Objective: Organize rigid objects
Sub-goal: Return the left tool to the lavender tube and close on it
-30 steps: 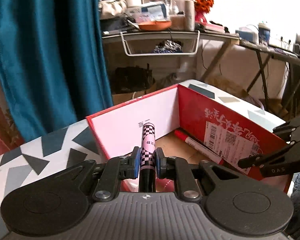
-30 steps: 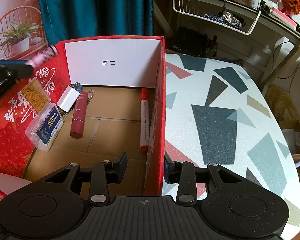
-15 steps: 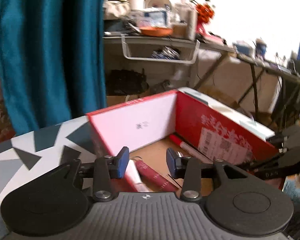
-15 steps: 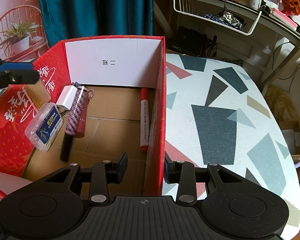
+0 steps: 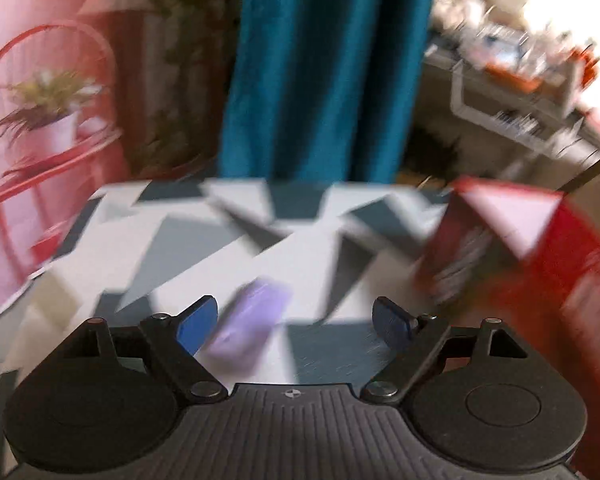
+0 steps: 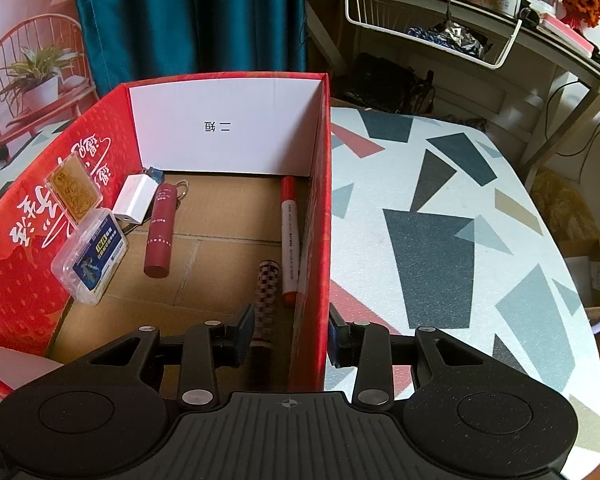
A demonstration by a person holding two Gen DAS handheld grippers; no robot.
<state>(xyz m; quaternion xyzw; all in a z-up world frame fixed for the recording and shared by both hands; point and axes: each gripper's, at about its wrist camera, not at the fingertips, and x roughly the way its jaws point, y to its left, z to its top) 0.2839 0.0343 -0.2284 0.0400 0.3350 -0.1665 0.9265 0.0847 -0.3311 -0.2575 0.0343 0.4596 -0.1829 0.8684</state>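
The right hand-held gripper is clamped on the near right wall of the red box, angled downward; the checkered pen lies inside along that wall beside the red marker. The left hand-held gripper, its jaws just opened wide with nothing gripped, tilts over open patterned table left of the box, a blurred purple object just ahead.

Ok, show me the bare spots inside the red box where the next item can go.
Free: cardboard floor between the dark red tube and checkered pen, and under the white back wall. Crowded: left wall with clear case, gold case, white charger; right wall with red marker.
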